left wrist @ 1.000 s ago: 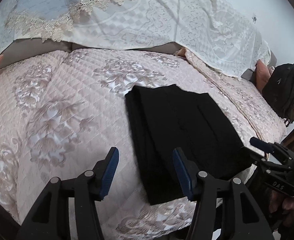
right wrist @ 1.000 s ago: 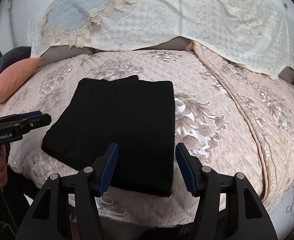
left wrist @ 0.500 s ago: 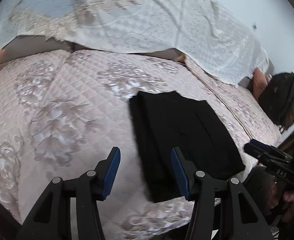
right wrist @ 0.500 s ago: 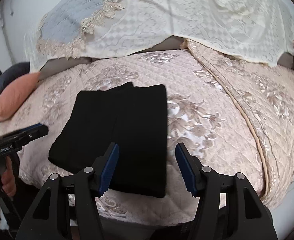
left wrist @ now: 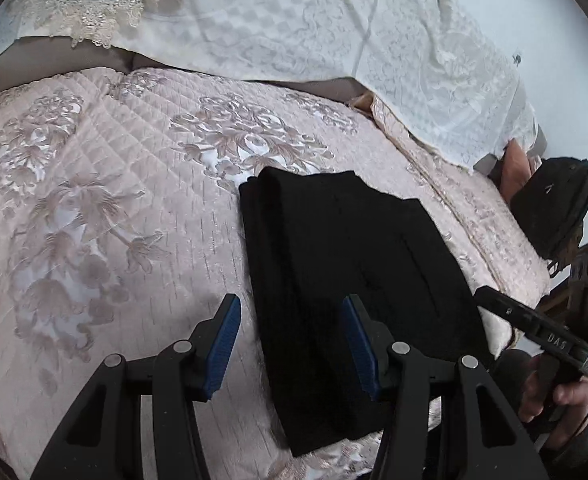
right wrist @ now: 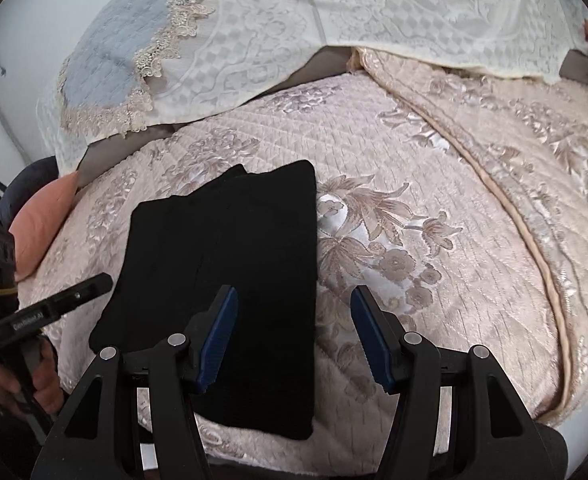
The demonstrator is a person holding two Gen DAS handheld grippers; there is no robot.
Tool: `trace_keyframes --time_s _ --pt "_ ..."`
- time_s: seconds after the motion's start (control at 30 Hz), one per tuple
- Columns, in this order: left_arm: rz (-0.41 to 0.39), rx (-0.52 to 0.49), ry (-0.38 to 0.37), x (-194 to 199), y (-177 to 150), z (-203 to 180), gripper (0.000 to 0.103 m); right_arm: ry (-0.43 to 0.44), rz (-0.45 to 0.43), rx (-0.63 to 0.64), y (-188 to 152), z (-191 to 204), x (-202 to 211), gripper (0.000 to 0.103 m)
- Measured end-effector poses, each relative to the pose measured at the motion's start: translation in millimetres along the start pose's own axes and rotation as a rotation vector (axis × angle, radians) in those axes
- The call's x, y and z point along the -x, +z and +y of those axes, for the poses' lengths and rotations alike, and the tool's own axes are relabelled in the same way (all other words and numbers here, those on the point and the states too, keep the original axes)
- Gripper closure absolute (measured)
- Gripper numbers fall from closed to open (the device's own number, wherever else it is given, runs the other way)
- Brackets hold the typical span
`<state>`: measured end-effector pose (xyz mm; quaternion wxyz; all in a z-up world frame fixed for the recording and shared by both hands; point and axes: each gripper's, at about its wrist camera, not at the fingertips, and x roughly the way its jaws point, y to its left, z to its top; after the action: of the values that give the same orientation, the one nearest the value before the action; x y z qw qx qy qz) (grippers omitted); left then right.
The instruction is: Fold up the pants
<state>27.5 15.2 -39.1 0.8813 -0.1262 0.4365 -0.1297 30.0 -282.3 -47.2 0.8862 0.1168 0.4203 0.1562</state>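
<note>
This is a bedroom in a home. A bed fills both views, spread with a quilted pink bedspread (left wrist: 105, 216) embroidered with floral motifs. At twelve o'clock a cream lace cover (right wrist: 394, 20) drapes over the pillows. A salmon cushion (right wrist: 39, 228) sits at nine o'clock in the right wrist view, a black backpack (left wrist: 554, 208) at three o'clock in the left.

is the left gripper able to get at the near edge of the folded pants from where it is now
Probably yes. The left gripper is open and empty, hanging just above the bedspread, with one finger already over the near part of the black pants. Nothing lies between them, and the right gripper is off to the side.
</note>
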Motion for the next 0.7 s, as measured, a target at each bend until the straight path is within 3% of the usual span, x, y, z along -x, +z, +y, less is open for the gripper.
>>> trace_keyframes --time_s 0.47,0.7 --pt "0.024 0.06 -0.094 -35.5 16.7 5.2 0.044 0.112 0.046 -0.091 19.5 -19.7 -36.0 0.043" --pt "0.015 0.053 -0.096 -26.0 1.1 0.1 0.044 0.184 0.087 -0.074 5.5 -9.2 -33.9 0.049"
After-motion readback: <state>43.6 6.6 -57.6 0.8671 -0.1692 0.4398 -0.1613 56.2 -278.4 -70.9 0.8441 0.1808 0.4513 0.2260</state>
